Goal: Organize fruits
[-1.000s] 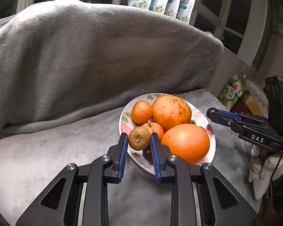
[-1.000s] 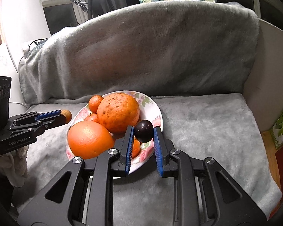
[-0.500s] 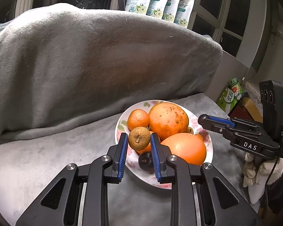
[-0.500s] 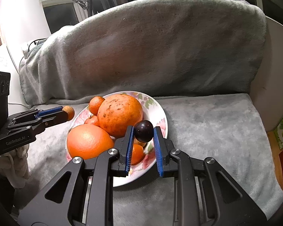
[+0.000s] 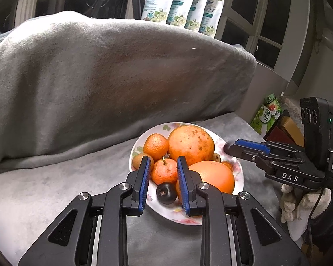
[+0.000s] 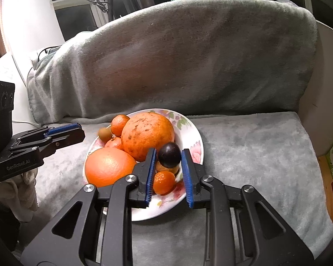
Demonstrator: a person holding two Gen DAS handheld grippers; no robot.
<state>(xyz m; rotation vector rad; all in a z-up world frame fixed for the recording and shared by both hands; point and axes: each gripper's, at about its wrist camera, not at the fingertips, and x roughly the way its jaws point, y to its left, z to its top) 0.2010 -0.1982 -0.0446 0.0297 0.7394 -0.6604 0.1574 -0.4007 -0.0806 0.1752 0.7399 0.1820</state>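
A flowered plate (image 5: 188, 220) on the grey seat holds a speckled orange (image 5: 191, 146), a smooth orange (image 5: 213, 175), tangerines (image 5: 165, 170) and a dark plum (image 5: 165, 192). My left gripper (image 5: 163, 160) hovers over the plate's near edge, its jaws opening with nothing in them. A small brown fruit (image 5: 138, 161) lies on the plate just left of its left finger. My right gripper (image 6: 169, 151) is over the plate's right side (image 6: 188, 128), jaws opening. A second dark plum (image 6: 169, 154) sits loose between its pads, resting on the fruit beneath.
A grey blanket (image 5: 100, 77) covers the sofa back behind the plate. Pouches (image 5: 182, 6) stand on the window sill above. Green and brown packages (image 5: 268, 115) sit past the seat's right end. A gloved hand (image 5: 299, 206) holds the right gripper.
The left jaws parted and the brown fruit dropped onto the plate's left side. The right jaws widened and no longer clamp the plum.
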